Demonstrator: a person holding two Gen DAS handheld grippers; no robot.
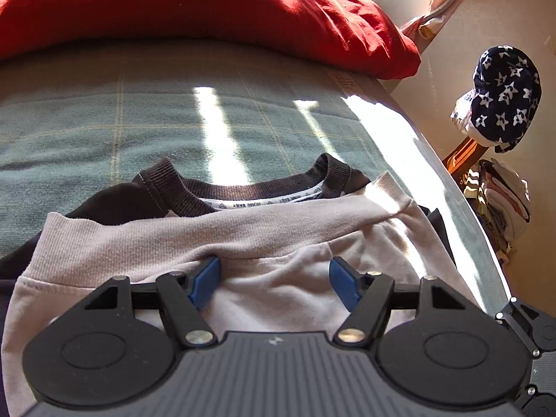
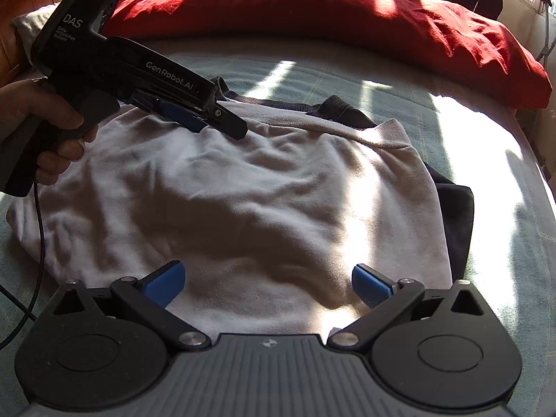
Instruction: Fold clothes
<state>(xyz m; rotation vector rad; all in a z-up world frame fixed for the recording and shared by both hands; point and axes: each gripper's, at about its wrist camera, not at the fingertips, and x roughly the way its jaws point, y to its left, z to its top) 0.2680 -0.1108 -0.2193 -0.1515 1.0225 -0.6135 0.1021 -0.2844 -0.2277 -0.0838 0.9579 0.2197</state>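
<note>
While the pale sweatshirt lies folded over its dark collar, both grippers, L & R, hover w/ jaws spread, gripping nothing, prob. lining up fold 2.

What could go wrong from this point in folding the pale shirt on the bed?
1. The left gripper is open low over the pale shirt, which lies on a dark garment; a deep pinch could catch both layers.
2. The shirt is rumpled, so a fold now may set creases in.
3. The right gripper hangs open over the near hem; if only one side lifts, the fold could skew.
</note>
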